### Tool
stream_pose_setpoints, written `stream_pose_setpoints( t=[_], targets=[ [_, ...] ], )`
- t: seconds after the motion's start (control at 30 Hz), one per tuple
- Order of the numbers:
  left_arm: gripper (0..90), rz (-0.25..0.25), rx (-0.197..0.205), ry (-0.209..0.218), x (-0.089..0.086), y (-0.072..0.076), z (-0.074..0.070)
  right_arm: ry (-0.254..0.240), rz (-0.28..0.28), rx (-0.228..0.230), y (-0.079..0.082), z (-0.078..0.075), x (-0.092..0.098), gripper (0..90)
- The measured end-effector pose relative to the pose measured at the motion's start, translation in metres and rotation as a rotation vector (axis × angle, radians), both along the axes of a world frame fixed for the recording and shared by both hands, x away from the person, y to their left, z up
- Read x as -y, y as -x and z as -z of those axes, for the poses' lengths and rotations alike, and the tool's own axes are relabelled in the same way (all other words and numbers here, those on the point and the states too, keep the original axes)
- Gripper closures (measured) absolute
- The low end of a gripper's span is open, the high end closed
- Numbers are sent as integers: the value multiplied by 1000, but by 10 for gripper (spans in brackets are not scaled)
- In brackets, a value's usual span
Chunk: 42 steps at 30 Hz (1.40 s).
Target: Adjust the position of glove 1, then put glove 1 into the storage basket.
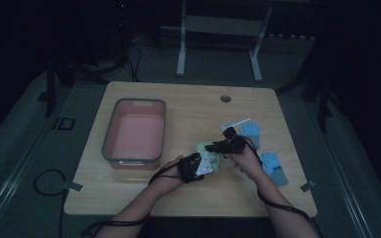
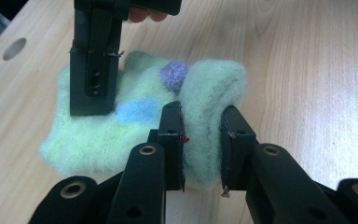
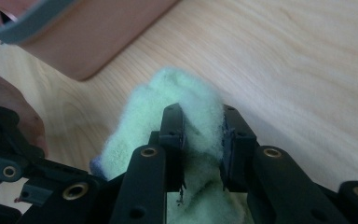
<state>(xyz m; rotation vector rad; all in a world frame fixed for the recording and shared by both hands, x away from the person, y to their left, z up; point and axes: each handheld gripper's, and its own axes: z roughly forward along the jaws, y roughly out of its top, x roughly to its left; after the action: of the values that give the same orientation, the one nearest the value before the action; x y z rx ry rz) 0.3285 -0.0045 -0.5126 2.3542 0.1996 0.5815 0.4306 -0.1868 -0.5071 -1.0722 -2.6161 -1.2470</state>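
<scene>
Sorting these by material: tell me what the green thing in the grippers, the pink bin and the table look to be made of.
Green sock: fuzzy fleece-like knit, matte, with a fluffy nap and coloured spots.
Pink bin: probably smooth plastic, grey rim.
Table: pale wood or wood-look laminate, showing grain lines.

One camera hangs above the near edge of the table (image 1: 188, 104), looking forward and down from far off, taking in the whole top and floor beyond. The other two ride the grippers, close in, each looking along its own jaws at the green sock (image 2: 135, 116). All three share that sock (image 3: 186, 107) near the table's middle right.
</scene>
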Motion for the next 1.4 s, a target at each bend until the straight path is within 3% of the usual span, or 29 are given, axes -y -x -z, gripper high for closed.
stream_pose_setpoints(
  t=[0.4, 0.73, 1.3, 1.4],
  targets=[
    [742, -25, 10, 12, -21, 1, -29, -22, -29, 38, -1, -33, -18, 739],
    [746, -34, 24, -15, -38, -1, -47, -33, -59, 55, -5, -52, -37, 738],
    [750, -99, 69, -110, -92, -10, -83, -59, -127, 95, -25, -89, -104, 738],
    [750, -124, 69, -122, -110, -12, -88, -49, -146, 111, -29, -95, -125, 738]
  ],
)
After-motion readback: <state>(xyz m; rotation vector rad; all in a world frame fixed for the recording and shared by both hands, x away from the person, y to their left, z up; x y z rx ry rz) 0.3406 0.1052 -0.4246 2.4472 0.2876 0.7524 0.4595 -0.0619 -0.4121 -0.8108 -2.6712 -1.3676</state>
